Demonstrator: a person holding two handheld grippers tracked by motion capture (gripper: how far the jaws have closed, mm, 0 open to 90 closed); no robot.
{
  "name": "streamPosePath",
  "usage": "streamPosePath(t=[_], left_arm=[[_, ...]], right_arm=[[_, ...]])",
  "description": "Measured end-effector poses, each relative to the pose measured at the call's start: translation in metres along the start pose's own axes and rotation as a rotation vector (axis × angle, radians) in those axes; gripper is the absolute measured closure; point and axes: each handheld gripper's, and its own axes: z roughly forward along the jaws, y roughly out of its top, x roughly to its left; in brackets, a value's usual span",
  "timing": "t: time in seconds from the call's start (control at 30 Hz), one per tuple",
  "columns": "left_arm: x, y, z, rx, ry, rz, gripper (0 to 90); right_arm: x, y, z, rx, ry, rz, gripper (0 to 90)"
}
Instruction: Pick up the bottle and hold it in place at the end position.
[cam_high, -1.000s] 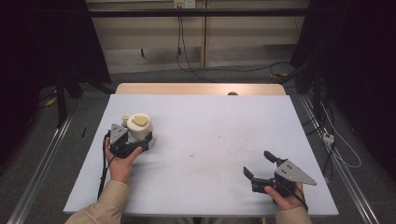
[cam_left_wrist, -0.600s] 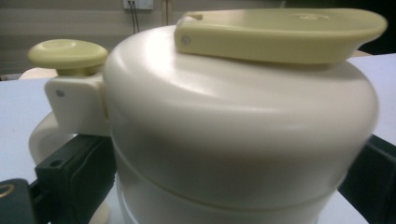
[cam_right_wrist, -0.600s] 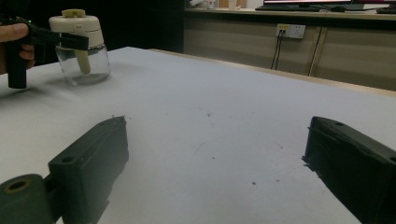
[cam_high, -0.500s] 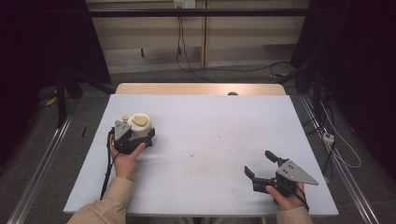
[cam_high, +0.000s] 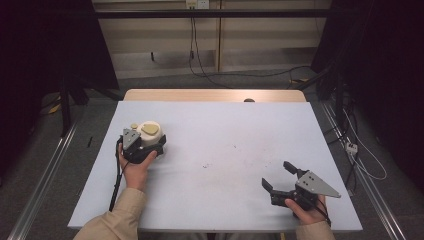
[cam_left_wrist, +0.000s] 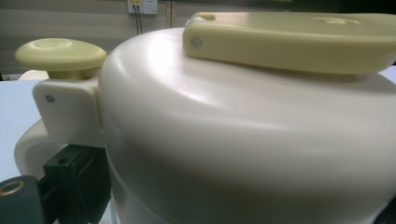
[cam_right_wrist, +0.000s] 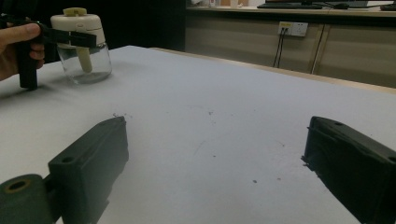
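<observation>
A jar (cam_high: 148, 131) with a cream lid, a pale yellow top handle (cam_left_wrist: 289, 42) and a clear glass body (cam_right_wrist: 86, 63) stands on the white table (cam_high: 225, 135) at the left. My left gripper (cam_high: 152, 144) is shut on the jar around its lid, and the lid (cam_left_wrist: 243, 140) is close up between the jaws in the left gripper view. A yellow knob (cam_left_wrist: 60, 53) sticks up at the lid's side. My right gripper (cam_high: 276, 174) rests near the front right edge, open, with bare table between its jaws (cam_right_wrist: 215, 168). Far off at the upper left, the right gripper view has the jar (cam_right_wrist: 81, 42) and the hand (cam_right_wrist: 18, 46) holding it.
Faint dark specks (cam_high: 220, 161) mark the table's middle. A wooden strip (cam_high: 215, 95) runs along the far edge. Cables (cam_high: 365, 160) and a power strip lie on the floor to the right, a metal rail (cam_high: 45, 175) to the left.
The left gripper and the jar have edged slightly away from the person. The right gripper has stayed put, still open.
</observation>
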Motion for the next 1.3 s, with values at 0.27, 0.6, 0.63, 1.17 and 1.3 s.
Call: streamPosePath(t=[0.27,0.6,0.63,1.17,1.3], left_arm=[[-0.001,0.002,0.001,-0.002,0.001,0.017,5.8],[-0.006,0.005,0.001,0.01,-0.017,0.039,6.1],[-0.007,0.006,0.001,0.014,-0.024,0.043,6.1],[-0.034,0.016,0.005,0.015,-0.127,0.058,6.2],[-0.038,0.017,0.007,0.017,-0.139,0.07,6.2]], right_arm=[[-0.001,0.0,-0.001,-0.004,0.0,0.001,5.9],[-0.001,0.001,-0.001,-0.01,-0.002,0.0,6.0],[-0.001,0.001,-0.001,-0.011,0.0,0.001,6.0],[-0.001,0.001,-0.002,-0.015,-0.001,0.007,6.0],[-0.001,0.001,-0.002,-0.015,0.0,0.009,6.0]])
